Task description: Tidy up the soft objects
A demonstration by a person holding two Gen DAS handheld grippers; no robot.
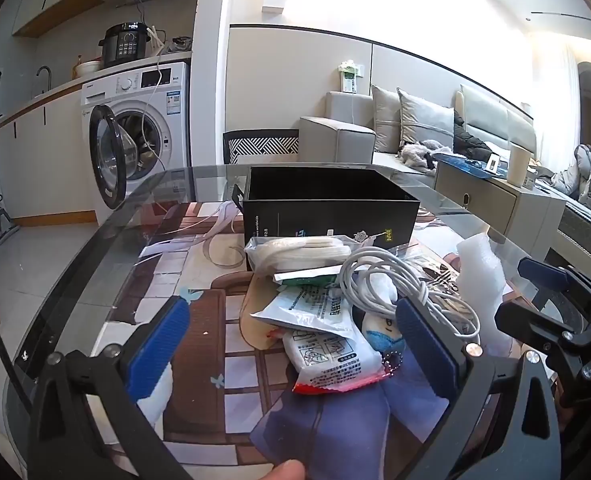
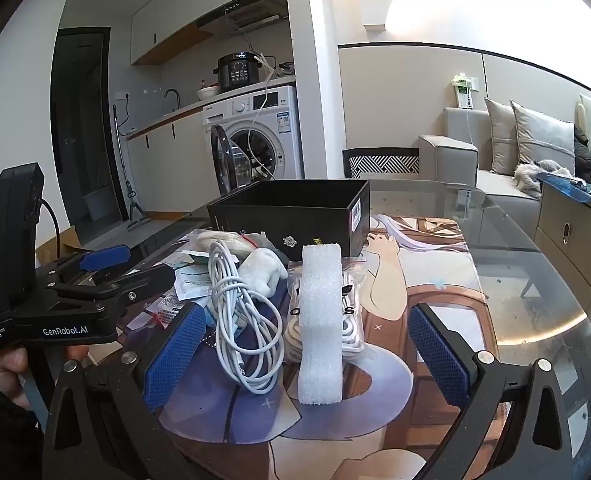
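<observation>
An open black box [image 1: 327,204] stands on the glass table, also in the right wrist view [image 2: 291,212]. In front of it lies a pile: a coiled white cable [image 1: 399,284] [image 2: 243,320], white packets [image 1: 331,352], a bagged white roll [image 1: 303,254], a white foam strip [image 2: 321,320] [image 1: 481,264] and a small white plush [image 2: 263,270]. My left gripper [image 1: 295,344] is open, its jaws on either side of the packets. My right gripper [image 2: 307,356] is open around the cable and foam strip. Neither holds anything.
The table is round glass [image 2: 535,280] over a printed mat [image 1: 199,320]. A patterned chair [image 1: 261,146] stands behind the table. A washing machine [image 1: 135,128] with its door open is at the back left. A sofa [image 1: 415,128] and a low cabinet [image 1: 491,196] are on the right.
</observation>
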